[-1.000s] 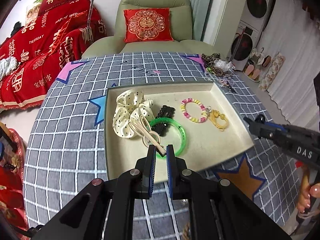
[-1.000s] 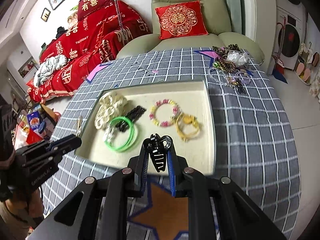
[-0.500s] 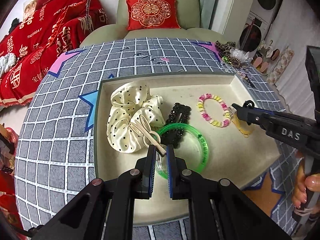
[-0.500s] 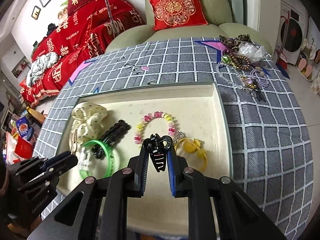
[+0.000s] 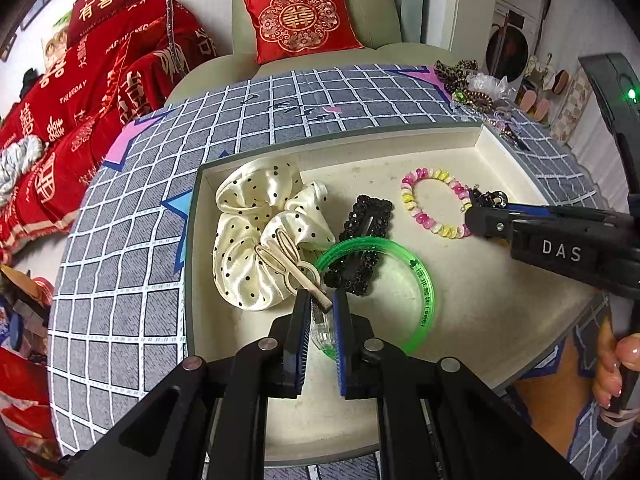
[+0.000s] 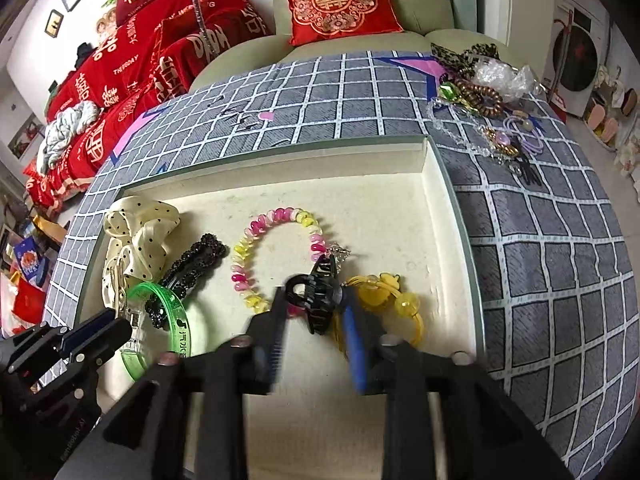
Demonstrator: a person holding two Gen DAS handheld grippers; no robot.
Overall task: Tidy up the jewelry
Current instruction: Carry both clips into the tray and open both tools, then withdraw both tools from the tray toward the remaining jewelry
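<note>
Cream tray (image 6: 434, 168), contents left to right: polka-dot scrunchie (image 6: 136, 232) at the tray's left end, black beaded clip (image 6: 192, 266), green bangle (image 6: 176, 322), pink-yellow bead bracelet (image 6: 276, 256) mid-tray, yellow bracelet (image 6: 400, 304) toward the right wall. Your left gripper (image 5: 320, 312) is clamped on a beige scissor-shaped clip (image 5: 286, 260) over the scrunchie. Your right gripper (image 6: 316, 312) is opening; black claw clip (image 6: 316, 292) sits between its jaws, over the tray floor.

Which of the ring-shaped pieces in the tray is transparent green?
The green bangle, a rigid plastic hoop lying partly over the black beaded clip. The pink-and-yellow beaded bracelet is made of separate beads, and the yellow loop is opaque.
</note>
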